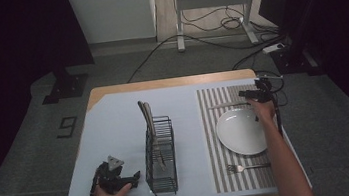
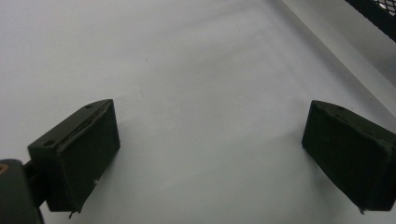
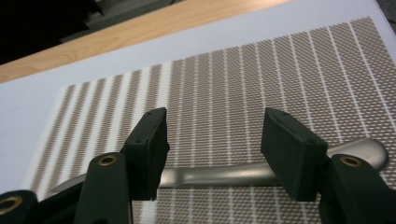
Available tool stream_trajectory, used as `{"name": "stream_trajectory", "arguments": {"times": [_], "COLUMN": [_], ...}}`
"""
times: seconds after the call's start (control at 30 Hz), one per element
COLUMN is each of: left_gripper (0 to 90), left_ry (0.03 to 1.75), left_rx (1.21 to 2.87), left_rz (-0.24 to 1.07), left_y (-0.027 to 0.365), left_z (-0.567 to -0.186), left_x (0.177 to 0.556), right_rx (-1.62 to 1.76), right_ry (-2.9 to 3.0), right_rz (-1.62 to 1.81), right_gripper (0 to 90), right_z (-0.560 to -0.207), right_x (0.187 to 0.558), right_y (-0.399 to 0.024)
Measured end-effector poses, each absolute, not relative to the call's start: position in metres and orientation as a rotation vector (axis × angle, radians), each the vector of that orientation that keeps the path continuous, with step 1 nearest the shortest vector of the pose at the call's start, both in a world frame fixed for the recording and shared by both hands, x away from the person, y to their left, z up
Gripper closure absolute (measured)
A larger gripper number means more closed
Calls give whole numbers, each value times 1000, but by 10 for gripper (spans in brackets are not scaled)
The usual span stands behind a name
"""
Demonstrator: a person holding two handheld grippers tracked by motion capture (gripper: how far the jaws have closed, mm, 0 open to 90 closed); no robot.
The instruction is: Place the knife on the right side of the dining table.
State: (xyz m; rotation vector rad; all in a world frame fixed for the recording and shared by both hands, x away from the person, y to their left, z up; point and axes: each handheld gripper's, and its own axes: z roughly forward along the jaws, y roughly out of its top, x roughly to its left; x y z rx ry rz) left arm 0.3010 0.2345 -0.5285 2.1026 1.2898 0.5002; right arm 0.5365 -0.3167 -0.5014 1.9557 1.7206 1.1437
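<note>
- The worktop (image 1: 114, 115), covered in a pale sheet with a wooden edge showing at the back, takes up the middle of the high view.
- A striped placemat (image 1: 213, 138) lies on the right half of the worktop; in the right gripper view its brown and white bands (image 3: 261, 79) run across most of the frame.
- A black wire rack (image 1: 160, 155) stands in the centre of the high view, with two wooden-handled utensils (image 1: 147, 119) rising from its far end.
- A white plate (image 1: 239, 130) sits on the placemat, right of centre.
- The left gripper (image 1: 134, 176) rests at the lower left of the high view, just beside the rack. In the left gripper view its jaws stand spread wide over the bare sheet, with nothing between them (image 2: 210, 154).
- The right gripper (image 1: 243, 93) is at the upper right of the placemat, beyond the plate. Its jaws stand apart (image 3: 215, 149), clear of the metal.
- A metal knife (image 3: 224, 175) lies flat on the placemat beneath and between the right gripper's jaws; in the high view it sits just behind the plate (image 1: 224, 105).
- A fork (image 1: 244, 167) lies on the placemat at the lower right, in front of the plate.
</note>
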Motion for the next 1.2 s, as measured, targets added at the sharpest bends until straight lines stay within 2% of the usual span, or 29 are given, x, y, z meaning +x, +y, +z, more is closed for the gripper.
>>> {"name": "stream_trajectory", "arguments": {"times": [0.27, 0.63, 1.2], "left_gripper": [36, 37, 37], "left_ry": [1290, 1291, 1292], "left_rx": [2102, 2102, 2101], "left_rz": [498, 499, 499], "left_y": [235, 234, 234], "left_z": [-528, -528, -528], "left_x": [301, 301, 301], "right_rx": [1902, 1842, 1718], "right_ry": [1722, 1685, 1741], "right_rz": [1191, 1274, 1428], "right_gripper": [403, 402, 399], "right_z": [-485, -465, -471], "right_x": [518, 474, 418], "right_y": [-316, -324, -314]}}
